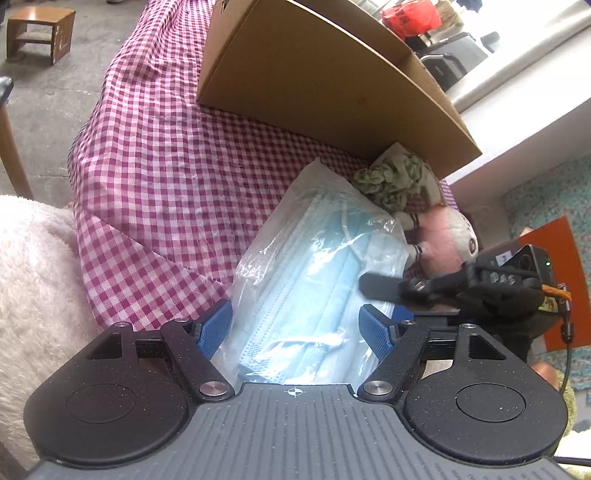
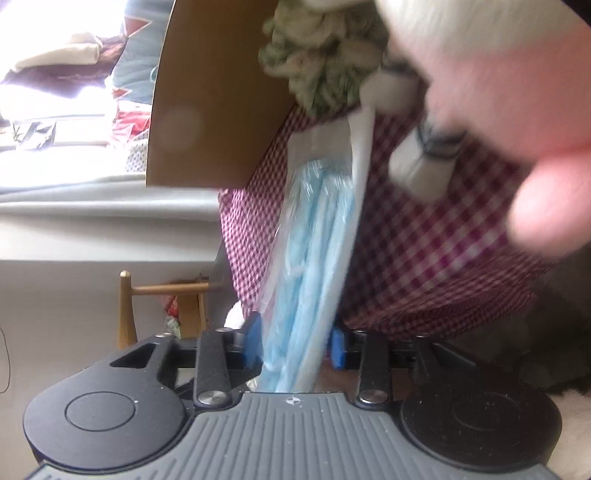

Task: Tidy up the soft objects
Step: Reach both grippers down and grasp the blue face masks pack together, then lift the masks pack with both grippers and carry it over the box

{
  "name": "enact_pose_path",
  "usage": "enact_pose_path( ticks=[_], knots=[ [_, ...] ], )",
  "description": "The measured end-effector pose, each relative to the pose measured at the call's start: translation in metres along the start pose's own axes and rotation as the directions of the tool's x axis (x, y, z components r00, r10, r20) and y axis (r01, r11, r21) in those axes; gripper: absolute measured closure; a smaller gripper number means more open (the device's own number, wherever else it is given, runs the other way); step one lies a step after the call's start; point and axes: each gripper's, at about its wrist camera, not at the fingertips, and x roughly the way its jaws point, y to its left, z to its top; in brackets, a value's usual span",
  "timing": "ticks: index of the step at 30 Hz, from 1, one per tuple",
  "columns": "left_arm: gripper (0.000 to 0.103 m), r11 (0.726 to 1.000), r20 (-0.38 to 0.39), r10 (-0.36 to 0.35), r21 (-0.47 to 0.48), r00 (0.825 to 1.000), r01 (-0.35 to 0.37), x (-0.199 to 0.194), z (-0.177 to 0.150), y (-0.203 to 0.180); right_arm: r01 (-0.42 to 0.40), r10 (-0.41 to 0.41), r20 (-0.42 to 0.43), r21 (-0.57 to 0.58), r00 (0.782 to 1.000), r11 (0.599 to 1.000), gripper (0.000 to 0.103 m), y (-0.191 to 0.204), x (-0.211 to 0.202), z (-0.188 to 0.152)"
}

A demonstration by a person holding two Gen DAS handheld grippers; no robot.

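A clear plastic pack of light blue face masks (image 1: 310, 280) lies over the red-and-white checked cloth (image 1: 155, 177). My left gripper (image 1: 297, 328) is open, its blue pads on either side of the pack's near end. My right gripper (image 2: 297, 343) is shut on the pack's edge (image 2: 314, 258), which stands edge-on between its pads; it shows at the pack's right side in the left wrist view (image 1: 443, 288). A crumpled green cloth (image 1: 395, 177) and a pink and white plush toy (image 1: 443, 236) lie just beyond the pack. An open cardboard box (image 1: 332, 81) stands behind them.
A fluffy pale pink blanket (image 1: 33, 295) lies at the left. A small wooden stool (image 1: 37, 33) stands on the floor at the far left. A white ledge (image 1: 524, 110) runs along the right. A wooden chair frame (image 2: 159, 302) shows below the table edge.
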Motion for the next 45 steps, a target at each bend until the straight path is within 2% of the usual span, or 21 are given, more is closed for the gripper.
enact_pose_path(
  ticks=[6, 10, 15, 19, 22, 29, 33, 37, 41, 45],
  knots=[
    [0.027, 0.999, -0.015, -0.026, -0.020, 1.000, 0.025, -0.003, -0.006, 0.003, -0.022, 0.022, -0.012, -0.050, 1.000, 0.998, 0.088, 0.011, 0.005, 0.000],
    [0.022, 0.996, -0.001, -0.078, -0.053, 0.997, 0.078, -0.009, -0.008, 0.007, -0.058, 0.056, -0.026, -0.076, 0.998, 0.995, 0.089, 0.020, -0.001, 0.004],
    [0.021, 0.982, -0.006, -0.157, -0.108, 0.988, 0.155, -0.008, -0.005, 0.013, -0.106, 0.101, -0.058, -0.077, 0.993, 0.991, 0.089, 0.021, -0.008, 0.012],
    [0.021, 0.983, 0.010, -0.161, -0.084, 0.987, 0.162, -0.016, -0.007, 0.004, -0.107, 0.099, -0.065, -0.132, 0.993, 0.985, 0.089, 0.033, -0.013, 0.013],
    [0.021, 0.986, 0.038, -0.154, -0.057, 0.987, 0.156, -0.031, -0.008, -0.007, -0.114, 0.102, -0.070, -0.204, 0.992, 0.972, 0.089, 0.057, -0.014, 0.007],
    [0.021, 0.992, 0.139, -0.117, 0.061, 0.983, 0.110, -0.080, -0.005, -0.044, -0.143, 0.127, -0.067, -0.408, 0.990, 0.902, 0.089, 0.118, -0.031, 0.000],
    [0.020, 0.988, 0.190, -0.105, 0.134, 0.976, 0.080, -0.093, 0.016, -0.067, -0.150, 0.148, -0.042, -0.491, 0.988, 0.858, 0.089, 0.149, -0.046, 0.013],
    [0.020, 0.978, 0.203, -0.111, 0.194, 0.973, 0.071, -0.085, 0.048, -0.091, -0.134, 0.164, 0.007, -0.544, 0.986, 0.828, 0.089, 0.170, -0.061, 0.038],
    [0.020, 0.963, 0.204, -0.124, 0.262, 0.971, 0.068, -0.063, 0.090, -0.119, -0.089, 0.158, 0.070, -0.582, 0.985, 0.808, 0.089, 0.181, -0.083, 0.074],
    [0.020, 0.953, 0.156, -0.139, 0.289, 0.978, 0.089, -0.020, 0.143, -0.140, -0.004, 0.097, 0.127, -0.588, 0.987, 0.809, 0.089, 0.189, -0.099, 0.130]
  ],
)
